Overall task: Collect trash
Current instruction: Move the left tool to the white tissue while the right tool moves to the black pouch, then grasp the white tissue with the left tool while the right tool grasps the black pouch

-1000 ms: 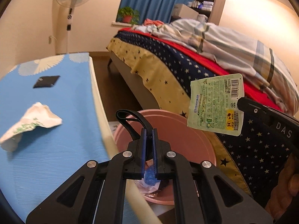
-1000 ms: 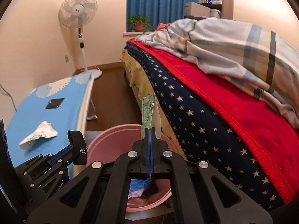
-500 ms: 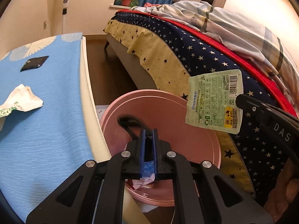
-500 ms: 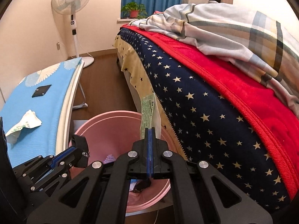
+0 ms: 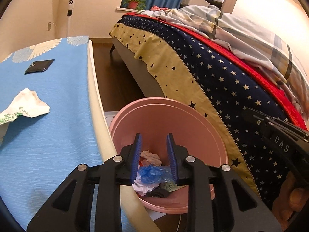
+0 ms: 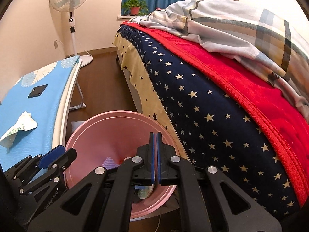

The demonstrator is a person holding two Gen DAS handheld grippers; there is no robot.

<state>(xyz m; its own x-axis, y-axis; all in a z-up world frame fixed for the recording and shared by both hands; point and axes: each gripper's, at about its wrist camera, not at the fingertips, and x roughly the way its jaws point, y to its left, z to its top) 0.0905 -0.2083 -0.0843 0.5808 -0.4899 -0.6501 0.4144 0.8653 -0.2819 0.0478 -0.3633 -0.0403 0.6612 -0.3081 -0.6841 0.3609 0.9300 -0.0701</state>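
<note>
Hovering over the pink bin [image 5: 202, 123] at lower centre, your left gripper [image 5: 154, 152] has just been parting its jaws; they stand apart with nothing clamped. Below them, inside the bin, lie a blue plastic scrap [image 5: 152, 173] and crumpled wrappers [image 5: 150, 157]. Your right gripper [image 6: 155, 154] shows only a thin slit between its jaws, nothing held, above the same bin [image 6: 119, 116]. One crumpled white wrapper [image 5: 25, 105] lies at left on the blue worktop [image 5: 58, 135], near a black pouch [image 5: 39, 66].
</note>
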